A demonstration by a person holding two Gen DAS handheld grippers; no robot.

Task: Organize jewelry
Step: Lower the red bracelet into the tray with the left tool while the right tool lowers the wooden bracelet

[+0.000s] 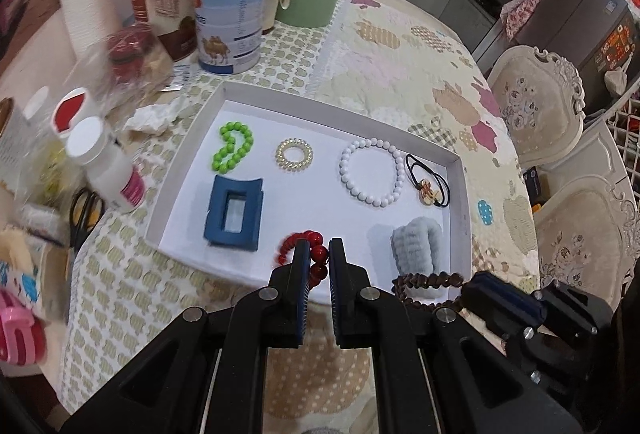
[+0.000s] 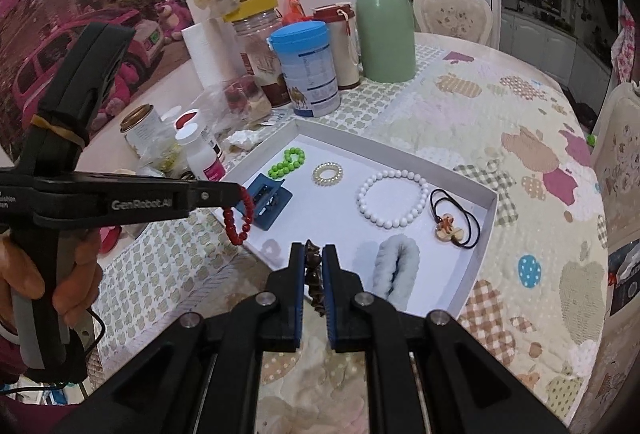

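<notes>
Both tools are clamped: my left tool on the red bead bracelet, my right tool on the brown bead bracelet. Each strand hangs over the white tray's near edge — the free floor lies just ahead, short of the white bracelet.

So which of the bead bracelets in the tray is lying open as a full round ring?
The white bead bracelet. It lies spread in an open circle, while the green bead bracelet is bunched into a curl.
</notes>
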